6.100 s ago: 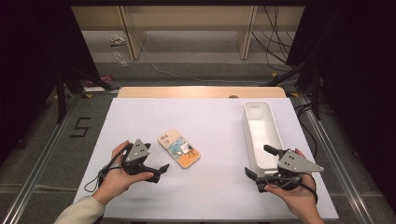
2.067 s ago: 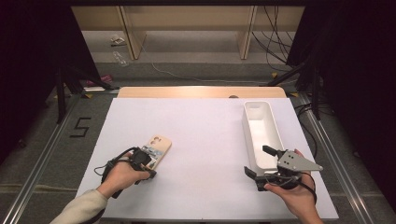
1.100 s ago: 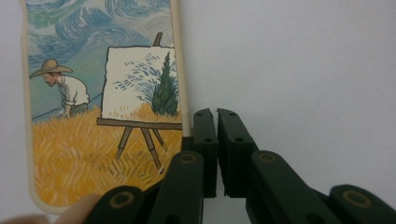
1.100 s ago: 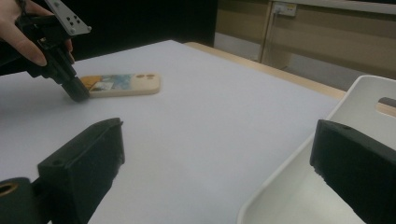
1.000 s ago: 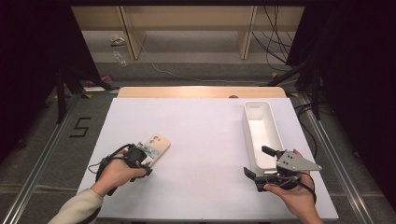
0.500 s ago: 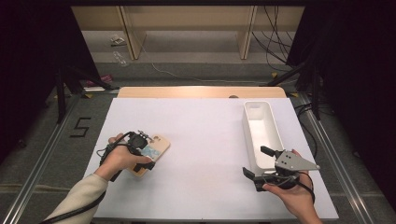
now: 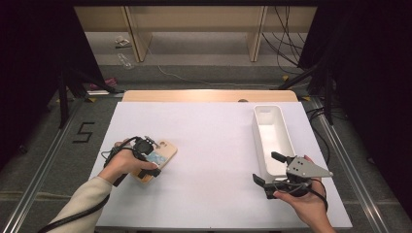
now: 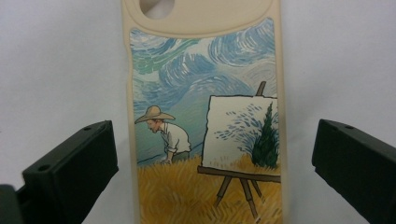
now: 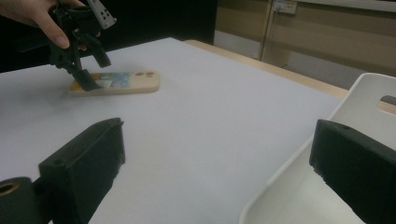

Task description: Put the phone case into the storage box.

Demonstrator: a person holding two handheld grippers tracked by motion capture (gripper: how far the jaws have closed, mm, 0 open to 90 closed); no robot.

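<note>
One flat, glossy phone case [image 8: 205, 140]

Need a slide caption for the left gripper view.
Left gripper open astride a painted phone case lying flat on the white table.

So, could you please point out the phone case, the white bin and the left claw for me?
phone case [image 8: 205, 140], left gripper view, painted back.
white bin [image 7: 286, 138], high view, right rim.
left claw [image 8: 210, 154], left gripper view, midway between the open jaws.
</note>
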